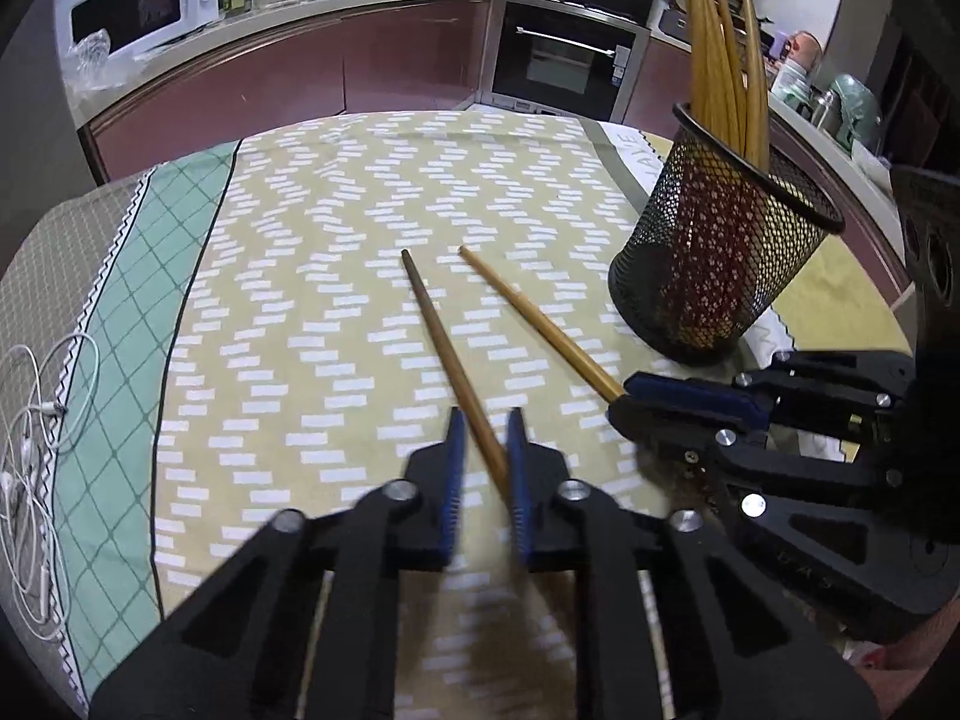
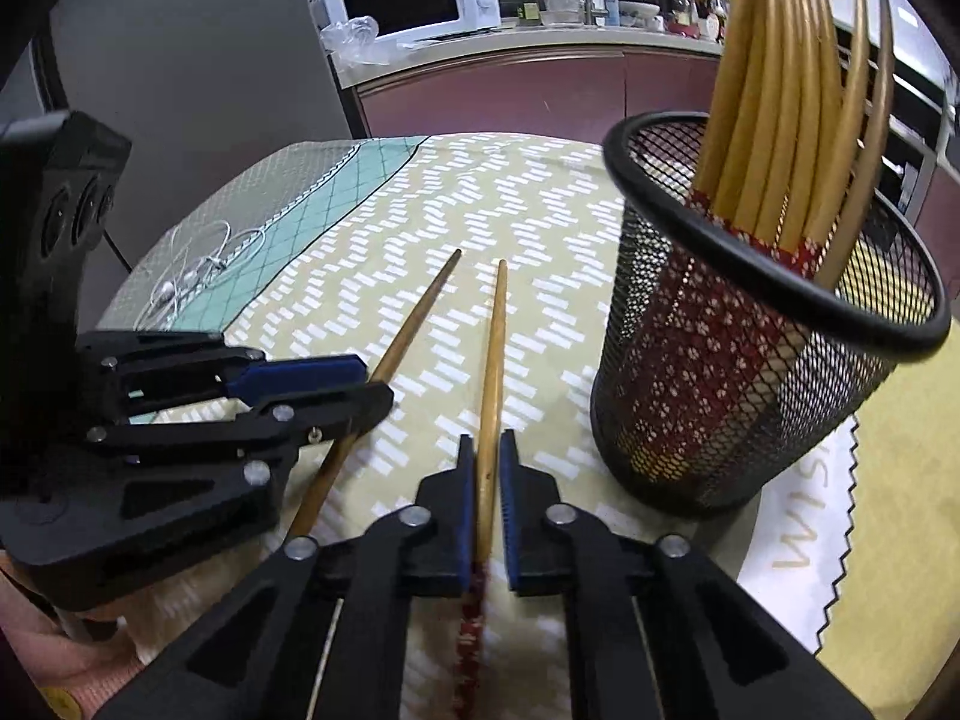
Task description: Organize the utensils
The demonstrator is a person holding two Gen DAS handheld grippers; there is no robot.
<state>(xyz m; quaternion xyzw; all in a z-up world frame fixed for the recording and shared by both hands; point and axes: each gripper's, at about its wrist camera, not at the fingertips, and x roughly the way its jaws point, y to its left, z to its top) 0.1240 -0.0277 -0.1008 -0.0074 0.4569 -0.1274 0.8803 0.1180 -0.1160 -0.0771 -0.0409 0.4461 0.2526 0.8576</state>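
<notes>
Two wooden chopsticks lie on the yellow patterned cloth. My left gripper (image 1: 487,429) straddles the darker chopstick (image 1: 441,336), its blue pads close on either side, jaws narrowly apart and blurred. My right gripper (image 2: 486,450) has its pads around the lighter chopstick (image 2: 493,348), which has a red patterned end under the jaws. Each gripper shows in the other's view: the right gripper (image 1: 624,399) and the left gripper (image 2: 372,381). A black mesh holder (image 1: 714,264) with several chopsticks stands upright to the right; it also shows in the right wrist view (image 2: 750,372).
White earphones (image 1: 36,438) lie at the table's left edge. A white label strip (image 2: 804,528) lies under the holder. Kitchen counters with a microwave (image 1: 144,6) and an oven (image 1: 564,60) stand behind the table.
</notes>
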